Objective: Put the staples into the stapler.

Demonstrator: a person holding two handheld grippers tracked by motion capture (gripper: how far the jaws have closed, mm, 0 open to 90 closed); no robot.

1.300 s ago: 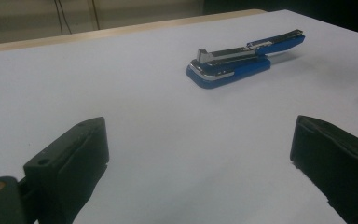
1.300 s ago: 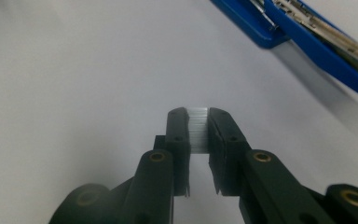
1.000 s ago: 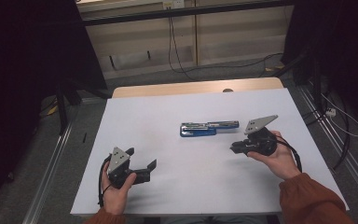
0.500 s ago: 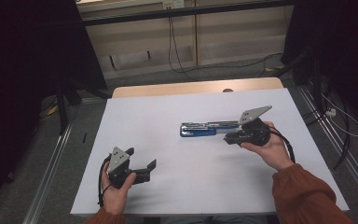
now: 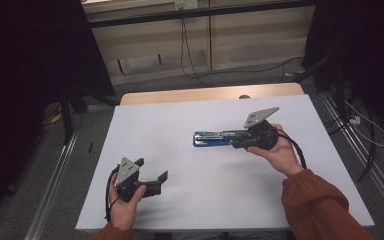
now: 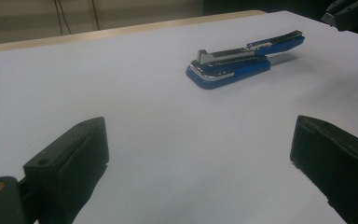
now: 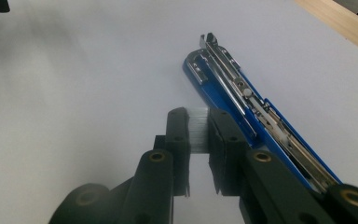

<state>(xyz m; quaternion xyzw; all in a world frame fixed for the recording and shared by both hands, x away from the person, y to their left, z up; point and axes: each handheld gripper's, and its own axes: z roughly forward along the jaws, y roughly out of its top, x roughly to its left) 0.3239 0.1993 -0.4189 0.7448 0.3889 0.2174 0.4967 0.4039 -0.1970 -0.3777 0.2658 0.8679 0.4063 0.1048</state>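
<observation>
The right gripper (image 7: pixel 198 117) has its jaws drawn narrow on a short silvery strip of staples (image 7: pixel 198 129), pinched flat between the pads. It sits just beside the near edge of the blue stapler (image 7: pixel 223 95), whose metal track lies bare along the top. From above, the stapler (image 5: pixel 212 139) lies lengthwise a little right of the middle of the white table (image 5: pixel 180 115), with the right gripper (image 5: pixel 236 142) at its right end.

The left gripper (image 5: pixel 153 169) rests at the near left, well apart from the stapler, jaws wide and holding nothing.

The step in hand looks like loading: the strip is brought up but not yet seated. Next, it would need lining up with the track and lowering in squarely. A tilted strip could jam or break apart, and the free gripper may have to steady the stapler.
</observation>
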